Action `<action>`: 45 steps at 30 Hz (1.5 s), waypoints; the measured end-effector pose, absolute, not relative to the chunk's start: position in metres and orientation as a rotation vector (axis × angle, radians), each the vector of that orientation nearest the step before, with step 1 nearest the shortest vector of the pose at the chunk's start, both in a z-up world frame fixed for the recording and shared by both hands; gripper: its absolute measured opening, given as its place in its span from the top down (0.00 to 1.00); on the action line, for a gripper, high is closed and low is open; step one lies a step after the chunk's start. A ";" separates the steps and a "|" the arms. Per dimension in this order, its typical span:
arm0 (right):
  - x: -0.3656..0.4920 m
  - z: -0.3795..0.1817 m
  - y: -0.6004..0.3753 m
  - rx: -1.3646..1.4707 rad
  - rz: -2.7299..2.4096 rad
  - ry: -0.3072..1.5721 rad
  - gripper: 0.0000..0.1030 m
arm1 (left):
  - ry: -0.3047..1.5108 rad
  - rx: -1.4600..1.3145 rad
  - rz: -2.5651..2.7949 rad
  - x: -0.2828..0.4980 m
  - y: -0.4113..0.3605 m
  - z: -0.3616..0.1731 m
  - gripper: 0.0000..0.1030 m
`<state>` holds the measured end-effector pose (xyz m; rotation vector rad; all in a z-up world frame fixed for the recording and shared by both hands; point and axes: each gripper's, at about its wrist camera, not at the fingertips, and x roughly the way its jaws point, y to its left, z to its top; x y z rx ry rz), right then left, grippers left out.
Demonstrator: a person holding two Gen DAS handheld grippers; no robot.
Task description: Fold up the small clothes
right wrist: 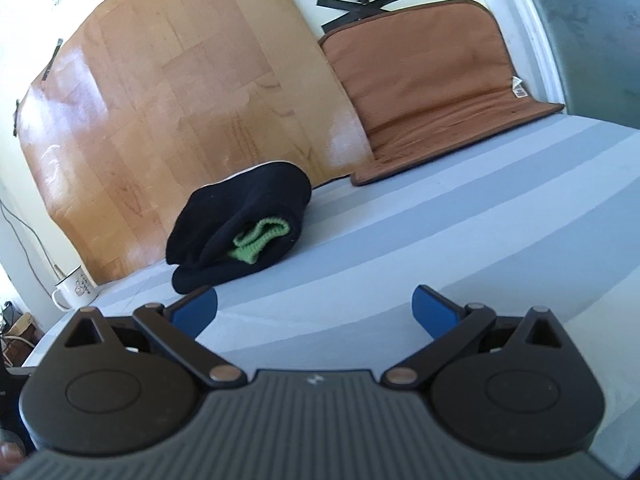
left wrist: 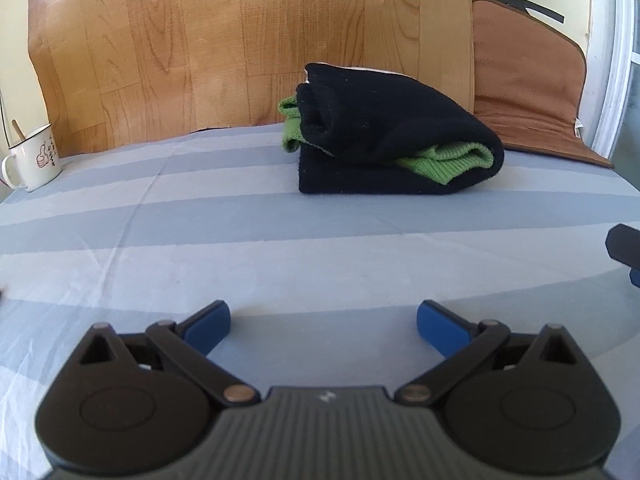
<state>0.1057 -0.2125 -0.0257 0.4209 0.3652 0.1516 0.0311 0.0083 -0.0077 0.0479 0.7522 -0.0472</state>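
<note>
A black knitted garment with green trim (left wrist: 384, 136) lies folded in a thick bundle at the back of the striped grey-blue sheet (left wrist: 240, 248). It also shows in the right wrist view (right wrist: 240, 224), left of centre. My left gripper (left wrist: 324, 326) is open and empty, well short of the bundle. My right gripper (right wrist: 314, 310) is open and empty, tilted, with the bundle ahead to its left. A tip of the right gripper (left wrist: 626, 246) shows at the right edge of the left wrist view.
A white enamel mug (left wrist: 34, 160) with a stick in it stands at the left back; it also shows in the right wrist view (right wrist: 76, 288). A wood-pattern board (left wrist: 240, 40) leans on the wall. A brown cushion mat (left wrist: 528, 92) rests at the back right.
</note>
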 end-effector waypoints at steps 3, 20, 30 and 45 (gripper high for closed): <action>0.106 -0.026 -0.213 0.420 0.133 0.371 0.00 | 0.752 0.047 -0.044 0.031 0.008 -0.007 0.00; 0.117 -0.028 -0.213 0.429 0.127 0.434 0.00 | 0.774 0.046 -0.030 0.023 0.009 -0.002 0.00; 0.113 -0.028 -0.215 0.432 0.158 0.445 0.00 | 0.743 0.037 -0.011 0.019 0.014 -0.005 0.00; 0.102 -0.029 -0.212 0.431 0.176 0.445 0.00 | 0.732 0.023 -0.012 0.015 0.017 -0.005 0.00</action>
